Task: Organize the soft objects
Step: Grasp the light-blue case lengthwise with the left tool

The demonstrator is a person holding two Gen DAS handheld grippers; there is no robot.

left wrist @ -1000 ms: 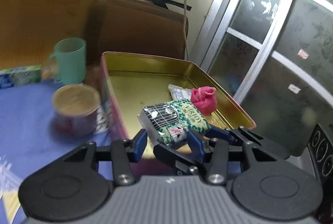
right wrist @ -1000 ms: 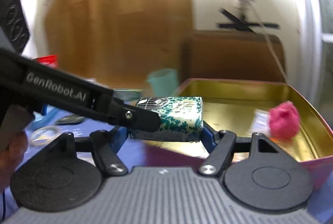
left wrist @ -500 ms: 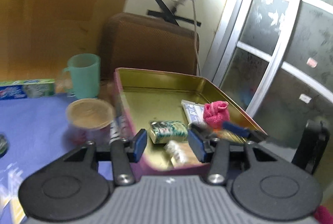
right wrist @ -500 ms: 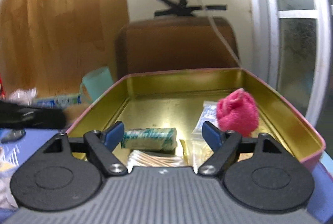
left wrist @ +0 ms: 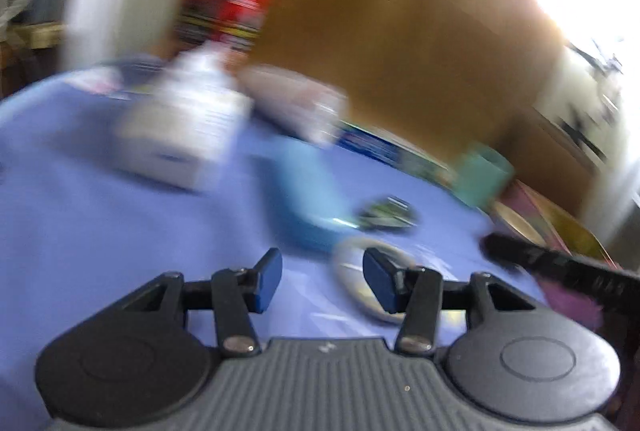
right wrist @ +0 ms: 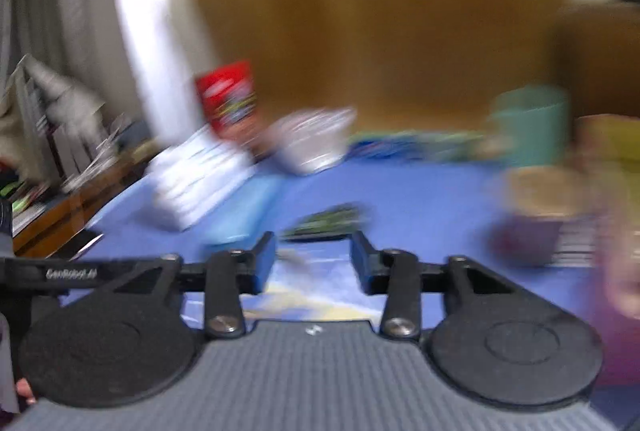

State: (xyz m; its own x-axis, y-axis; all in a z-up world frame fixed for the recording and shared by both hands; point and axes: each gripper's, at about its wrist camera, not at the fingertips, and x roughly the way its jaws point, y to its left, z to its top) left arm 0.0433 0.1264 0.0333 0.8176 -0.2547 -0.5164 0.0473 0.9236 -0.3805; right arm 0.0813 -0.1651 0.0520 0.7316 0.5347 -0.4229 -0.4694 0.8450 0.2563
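Both tools, left (left wrist: 322, 278) and right (right wrist: 313, 259), hang parted and empty over the blue counter (left wrist: 100, 231) (badly blurred), apparently between picks, next needing the light-blue pack (left wrist: 306, 199) lying far-centre.

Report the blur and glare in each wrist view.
Left wrist: heavy motion smear over the blue tablecloth and its clutter, blown-out glare top right; only the left gripper is sharp. Right wrist: the same smear, worst at the teal cup; the right gripper stays crisp.
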